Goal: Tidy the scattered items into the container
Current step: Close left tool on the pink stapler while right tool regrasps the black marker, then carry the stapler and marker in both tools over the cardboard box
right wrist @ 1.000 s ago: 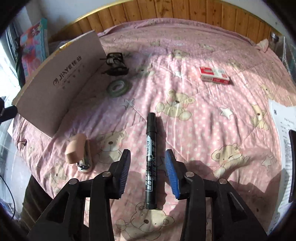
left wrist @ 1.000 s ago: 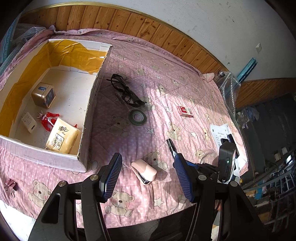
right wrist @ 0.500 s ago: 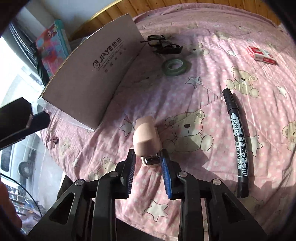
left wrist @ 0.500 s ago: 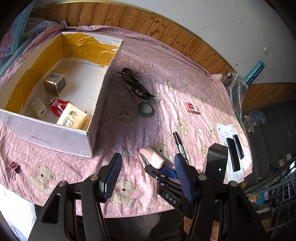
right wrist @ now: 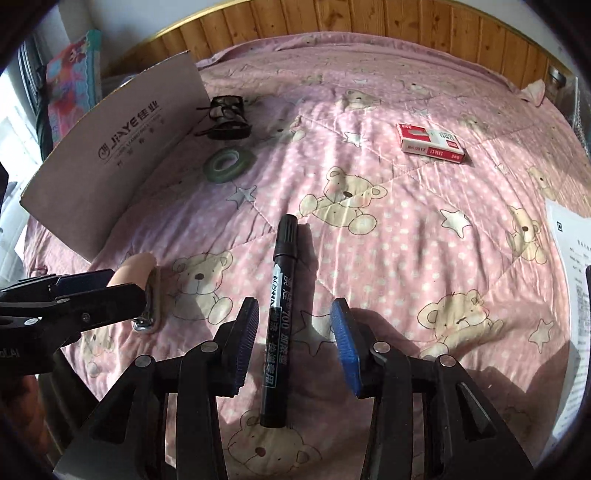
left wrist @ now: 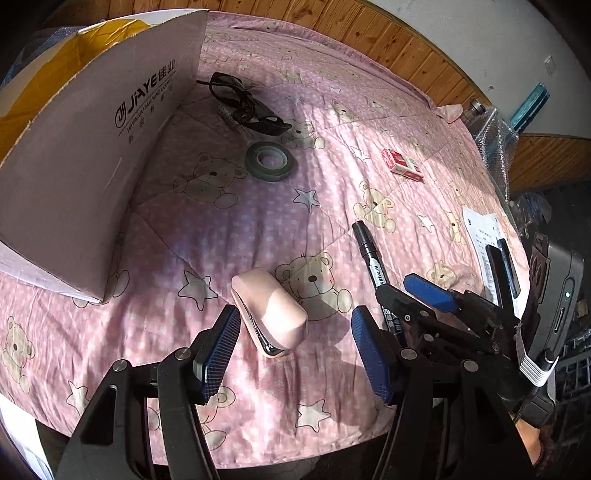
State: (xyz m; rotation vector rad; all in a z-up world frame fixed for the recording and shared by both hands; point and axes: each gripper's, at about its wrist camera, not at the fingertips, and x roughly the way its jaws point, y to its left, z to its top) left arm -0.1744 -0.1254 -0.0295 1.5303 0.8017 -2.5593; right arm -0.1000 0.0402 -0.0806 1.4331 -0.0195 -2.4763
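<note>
A pink stapler (left wrist: 269, 312) lies on the pink bear-print quilt, between the fingers of my open left gripper (left wrist: 293, 350), which does not clamp it. In the right wrist view the stapler (right wrist: 142, 273) is partly hidden behind that gripper. A black marker (right wrist: 280, 310) lies lengthwise between the fingers of my open right gripper (right wrist: 294, 339), without being squeezed. The cardboard box (left wrist: 92, 147) stands to the left with its printed wall facing me, so its inside is mostly hidden.
Black glasses (left wrist: 243, 103), a green tape roll (left wrist: 271, 161) and a red staple box (left wrist: 402, 168) lie further back on the quilt. A paper sheet (left wrist: 480, 232) with dark phones on it is at the right edge. A wooden headboard (right wrist: 369, 18) runs behind.
My left gripper has come down low and close around the stapler. My right gripper has left the stapler, opened wider and now straddles the marker.
</note>
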